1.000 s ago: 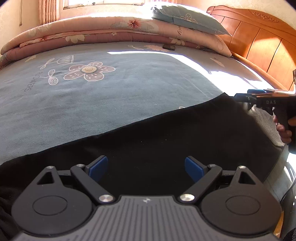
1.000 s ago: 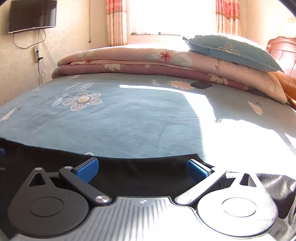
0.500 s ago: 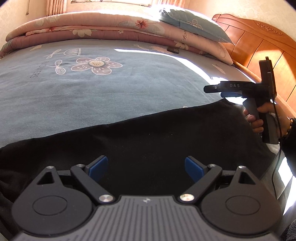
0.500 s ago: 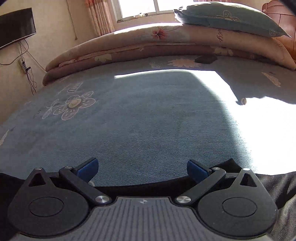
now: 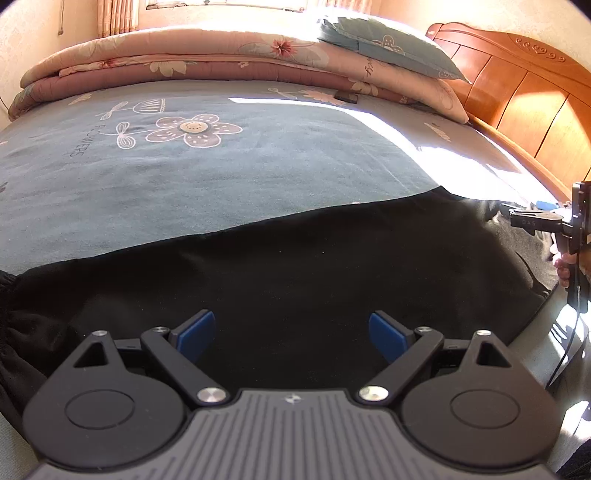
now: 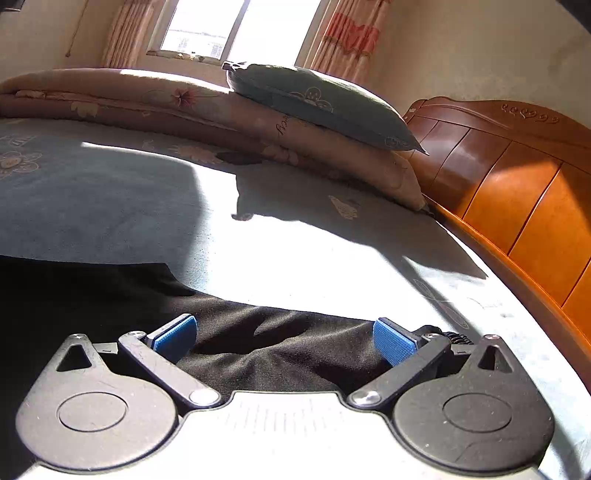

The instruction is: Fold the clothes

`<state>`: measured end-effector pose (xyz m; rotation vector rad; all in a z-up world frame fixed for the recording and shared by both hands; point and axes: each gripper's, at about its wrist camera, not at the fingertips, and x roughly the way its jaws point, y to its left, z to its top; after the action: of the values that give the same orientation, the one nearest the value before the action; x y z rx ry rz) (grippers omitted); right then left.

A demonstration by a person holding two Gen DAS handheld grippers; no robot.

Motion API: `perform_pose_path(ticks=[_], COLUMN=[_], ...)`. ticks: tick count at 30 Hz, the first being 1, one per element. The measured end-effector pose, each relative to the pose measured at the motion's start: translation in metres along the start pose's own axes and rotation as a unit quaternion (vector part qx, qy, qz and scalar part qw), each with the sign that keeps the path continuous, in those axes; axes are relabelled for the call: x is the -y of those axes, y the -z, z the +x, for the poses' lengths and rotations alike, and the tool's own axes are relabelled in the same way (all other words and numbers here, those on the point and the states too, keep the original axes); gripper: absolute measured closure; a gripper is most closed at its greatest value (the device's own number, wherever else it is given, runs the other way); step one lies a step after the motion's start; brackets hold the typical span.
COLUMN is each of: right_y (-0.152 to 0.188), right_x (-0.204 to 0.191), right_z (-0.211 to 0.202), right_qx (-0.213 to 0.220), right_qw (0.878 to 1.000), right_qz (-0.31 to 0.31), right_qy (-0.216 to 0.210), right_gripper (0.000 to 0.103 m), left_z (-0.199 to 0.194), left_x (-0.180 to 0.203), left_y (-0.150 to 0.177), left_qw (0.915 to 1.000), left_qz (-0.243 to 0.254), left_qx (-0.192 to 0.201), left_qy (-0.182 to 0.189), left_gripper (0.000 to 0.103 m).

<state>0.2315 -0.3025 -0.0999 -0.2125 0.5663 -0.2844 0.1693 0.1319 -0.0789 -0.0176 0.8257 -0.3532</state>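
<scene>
Blue pads tip the left gripper (image 5: 291, 332), whose fingers (image 5: 195, 330) stand released and wide apart over a black garment (image 5: 295, 266), with nothing pinched between them. The garment lies spread flat across the near part of the bed (image 5: 147, 184), its far edge running from about 9 o'clock in the left wrist view up toward 2 o'clock, and one gathered end bunches at the left edge of that view. At 3 o'clock in the same view the right gripper (image 5: 532, 218) hangs at the garment's other end, seen side-on, with a hand (image 5: 563, 264) around its handle and a cable trailing down from it. In the right wrist view the right gripper (image 6: 284, 338) also has its fingers (image 6: 393, 343) released, spread wide, with wrinkled black cloth lying between and below them; whether the pads touch the cloth cannot be told. Beyond the garment the bed's grey-blue sheet, printed with a flower, stretches toward 12 o'clock, part of it in strong sunlight. At the far side lies a folded pink floral quilt (image 5: 184, 62) with a blue-grey pillow (image 6: 317, 103) on top of it. An orange wooden headboard (image 6: 517, 177) runs along the bed from 1 to 4 o'clock in the right wrist view, and a curtained window (image 6: 207, 29) sits at 12 o'clock.
</scene>
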Motion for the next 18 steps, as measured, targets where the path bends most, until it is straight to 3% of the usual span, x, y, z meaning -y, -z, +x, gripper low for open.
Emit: perform_pose_path(ticks=[4, 7, 9, 13, 18], right_y=[0.002, 0.015, 0.021, 0.011, -0.005], right_x=[0.019, 0.049, 0.065, 0.064, 0.046], right_z=[0.041, 0.050, 0.041, 0.012, -0.035], right_qx=[-0.060, -0.113, -0.116, -0.111, -0.090], right_qw=[0.997, 0.987, 0.980, 0.979, 0.975], right_qz=[0.047, 0.114, 0.160, 0.169, 0.190], right_qy=[0.013, 0.021, 0.004, -0.003, -0.067], right_gripper=[0.000, 0.000, 0.000, 0.000, 0.000], left_z=[-0.004, -0.005, -0.004, -0.010, -0.028], left_x=[0.011, 0.016, 0.019, 0.027, 0.032], left_y=[-0.004, -0.006, -0.008, -0.011, -0.005], left_qw=[0.9999, 0.9998, 0.9996, 0.9994, 0.9996], left_qz=[0.009, 0.018, 0.022, 0.028, 0.024], left_qx=[-0.003, -0.010, -0.014, -0.007, 0.004], left_qy=[-0.006, -0.007, -0.012, -0.016, -0.018], left_gripper=[0.012, 0.012, 0.012, 0.012, 0.012])
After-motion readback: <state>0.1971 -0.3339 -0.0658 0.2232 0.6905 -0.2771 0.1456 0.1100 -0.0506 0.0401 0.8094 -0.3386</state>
